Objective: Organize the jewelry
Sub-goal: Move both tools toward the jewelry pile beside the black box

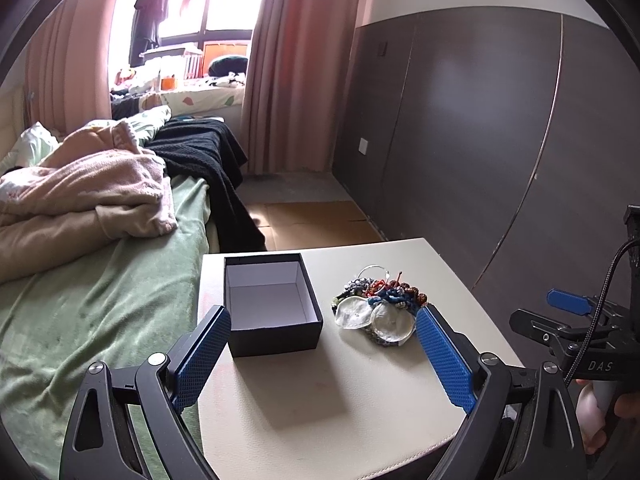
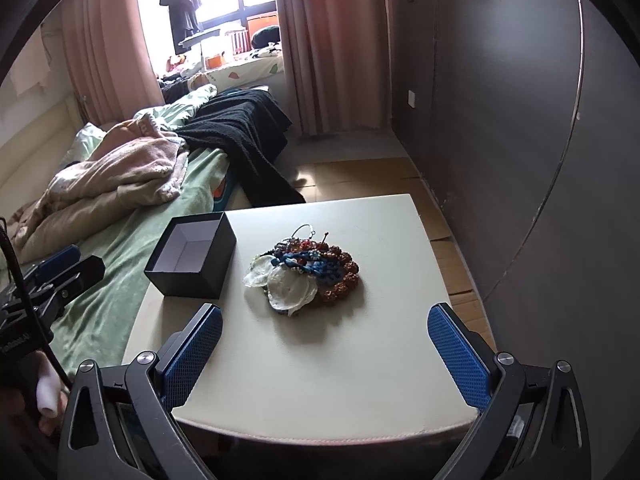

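Two views show the same small counter (image 1: 320,392) beside a bed (image 1: 80,320). From the left wrist, the left claw (image 1: 324,352) hangs spread wide and holds nothing; its blue fingers (image 1: 200,356) frame an open black box (image 1: 274,304) with a bare white inside, and the right-hand finger hides the near edge of the jewelry pile (image 1: 380,304). That pile lies just right of the box, apart from it: pale shell-like discs in front, tangled beads and cords behind, single pieces hard to separate. The right claw (image 1: 568,304) is cut off at the frame edge.

From the right wrist, the right claw (image 2: 324,356) is likewise spread and holds nothing, above the counter (image 2: 320,380), near the pile (image 2: 304,276) and box (image 2: 192,256). The left claw (image 2: 60,264) peeks in at the left, mostly hidden.
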Demonstrator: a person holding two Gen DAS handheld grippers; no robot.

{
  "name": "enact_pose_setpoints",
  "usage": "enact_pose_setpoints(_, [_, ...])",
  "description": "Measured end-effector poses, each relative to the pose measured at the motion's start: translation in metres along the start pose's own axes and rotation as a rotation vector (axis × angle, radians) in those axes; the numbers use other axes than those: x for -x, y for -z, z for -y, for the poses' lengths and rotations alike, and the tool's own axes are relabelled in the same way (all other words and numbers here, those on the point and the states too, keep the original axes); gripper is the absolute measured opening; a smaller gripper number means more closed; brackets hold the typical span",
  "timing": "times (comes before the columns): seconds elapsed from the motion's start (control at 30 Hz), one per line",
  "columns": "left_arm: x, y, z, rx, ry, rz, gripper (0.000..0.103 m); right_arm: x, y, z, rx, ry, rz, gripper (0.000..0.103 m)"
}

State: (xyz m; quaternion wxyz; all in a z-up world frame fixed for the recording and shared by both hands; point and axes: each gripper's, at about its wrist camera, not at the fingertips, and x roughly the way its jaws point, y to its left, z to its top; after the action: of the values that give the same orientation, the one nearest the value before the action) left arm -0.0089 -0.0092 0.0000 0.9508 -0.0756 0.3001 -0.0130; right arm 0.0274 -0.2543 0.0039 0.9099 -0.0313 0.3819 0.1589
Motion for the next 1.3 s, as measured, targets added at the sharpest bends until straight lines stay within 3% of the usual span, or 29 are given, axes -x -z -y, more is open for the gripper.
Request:
enact_pose_setpoints(0.93, [-0.007,0.001,0.002,0.006,0.007,-0.004,0.094,0.002,-0.002,0.001,-0.005,0.008,0.008,0.103])
enact_pose_setpoints(1.3, [-0.024,-0.004,0.009,0.027,0.025,-0.022,0.094,-0.005,-0.011,0.012,-0.063,0.002,-0.002,0.103])
